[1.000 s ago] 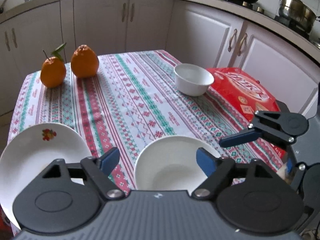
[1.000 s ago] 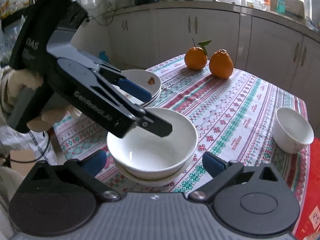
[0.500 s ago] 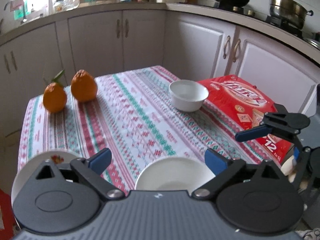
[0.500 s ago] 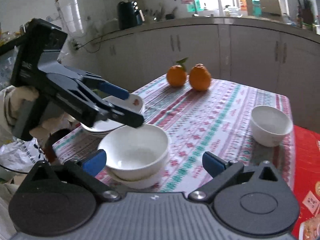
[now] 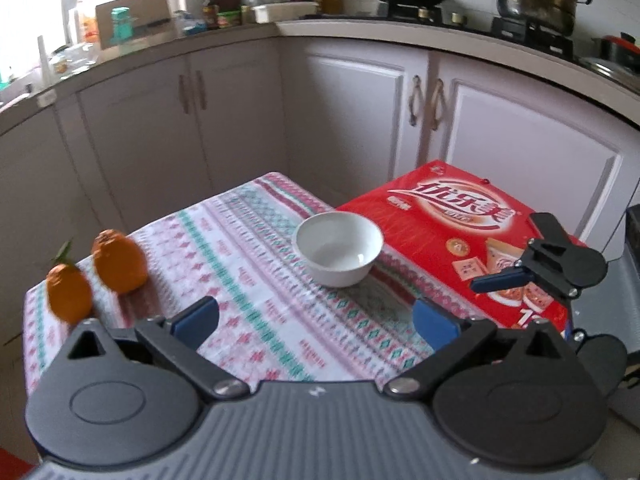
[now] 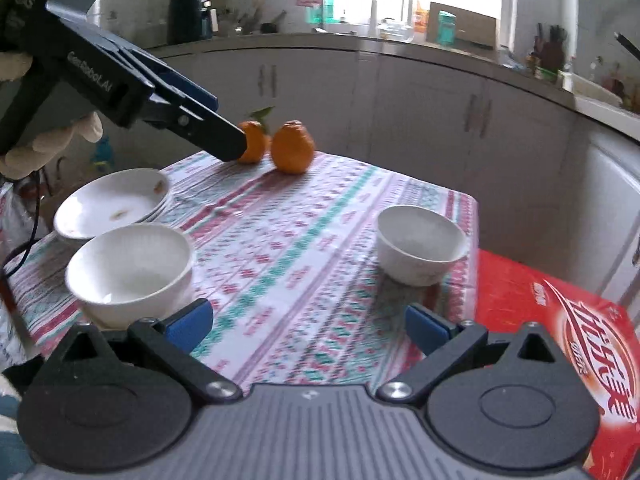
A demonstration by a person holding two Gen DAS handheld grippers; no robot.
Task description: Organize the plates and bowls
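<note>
Right wrist view: nested bowls [image 6: 130, 272] beside stacked plates [image 6: 112, 204] at table's [image 6: 304, 248] near-left edge; lone bowl [image 6: 420, 242] (right edge) awaits collection; left gripper [image 5: 314, 316] just spread, empty; right gripper [image 6: 308, 322] apart, empty.

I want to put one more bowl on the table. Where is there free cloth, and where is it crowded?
The widest bare cloth runs down the middle, between the large bowl with the plates on one side and the small bowl on the other, up to the two oranges. It is crowded at the plates' corner, and beside the red box.
</note>
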